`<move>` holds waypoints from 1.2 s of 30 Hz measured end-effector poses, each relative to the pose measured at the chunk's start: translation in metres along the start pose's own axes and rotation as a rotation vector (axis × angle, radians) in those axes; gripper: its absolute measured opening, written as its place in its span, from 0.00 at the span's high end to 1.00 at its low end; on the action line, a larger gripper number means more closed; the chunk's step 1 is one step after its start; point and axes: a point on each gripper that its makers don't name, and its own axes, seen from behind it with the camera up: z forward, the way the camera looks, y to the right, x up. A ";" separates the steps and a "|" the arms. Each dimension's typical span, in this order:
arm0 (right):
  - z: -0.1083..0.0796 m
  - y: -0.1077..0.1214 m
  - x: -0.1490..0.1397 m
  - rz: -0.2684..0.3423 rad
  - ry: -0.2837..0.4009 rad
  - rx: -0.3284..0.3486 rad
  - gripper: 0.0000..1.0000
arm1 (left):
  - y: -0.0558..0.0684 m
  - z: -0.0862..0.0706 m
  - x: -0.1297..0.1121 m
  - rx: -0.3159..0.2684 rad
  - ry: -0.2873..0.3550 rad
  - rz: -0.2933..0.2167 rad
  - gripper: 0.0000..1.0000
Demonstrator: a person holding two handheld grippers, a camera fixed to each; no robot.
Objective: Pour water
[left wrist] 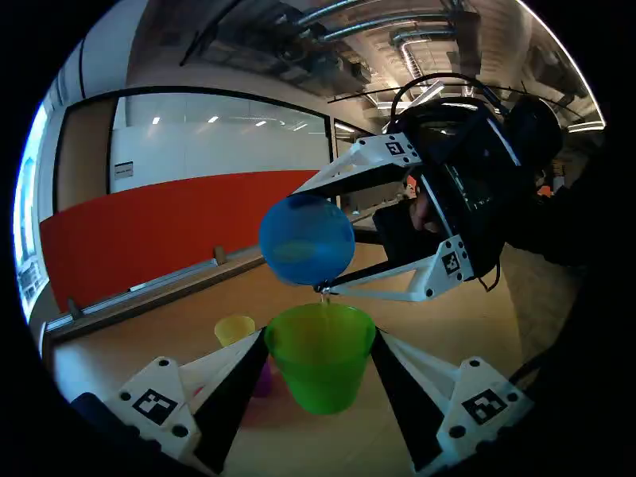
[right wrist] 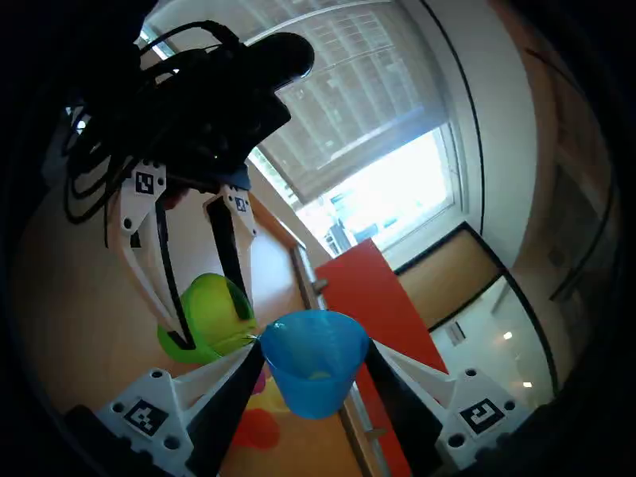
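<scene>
1. Pouring was under way: the blue cup (left wrist: 306, 238) hung tipped on its side just above the green cup (left wrist: 320, 370), with a thin stream of water (left wrist: 324, 298) falling from its lip.
2. Little water seemed left in the blue cup, so I judged the pour near its end. Righting that cup and setting both down were not yet done.
3. The left gripper (left wrist: 318, 340) held the green cup upright between both fingers, straight ahead of it.
4. The right gripper (right wrist: 312, 350), rolled sideways, clamped the blue cup between its fingers.
</scene>
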 end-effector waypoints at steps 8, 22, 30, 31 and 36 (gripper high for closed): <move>0.000 0.002 0.001 -0.018 -0.001 -0.002 0.08 | 0.001 0.000 0.001 -0.003 0.001 0.004 0.11; 0.001 0.001 0.002 -0.059 -0.005 0.007 0.08 | 0.003 0.002 0.000 -0.006 0.001 0.006 0.11; 0.000 0.002 0.002 -0.073 -0.006 0.007 0.08 | 0.004 0.003 -0.001 -0.008 0.000 0.006 0.11; 0.000 0.002 0.002 -0.074 -0.007 0.007 0.08 | 0.004 0.003 -0.001 -0.007 -0.001 0.006 0.11; 0.000 0.003 0.001 -0.084 -0.008 0.004 0.08 | 0.004 0.004 -0.001 -0.008 -0.001 0.008 0.11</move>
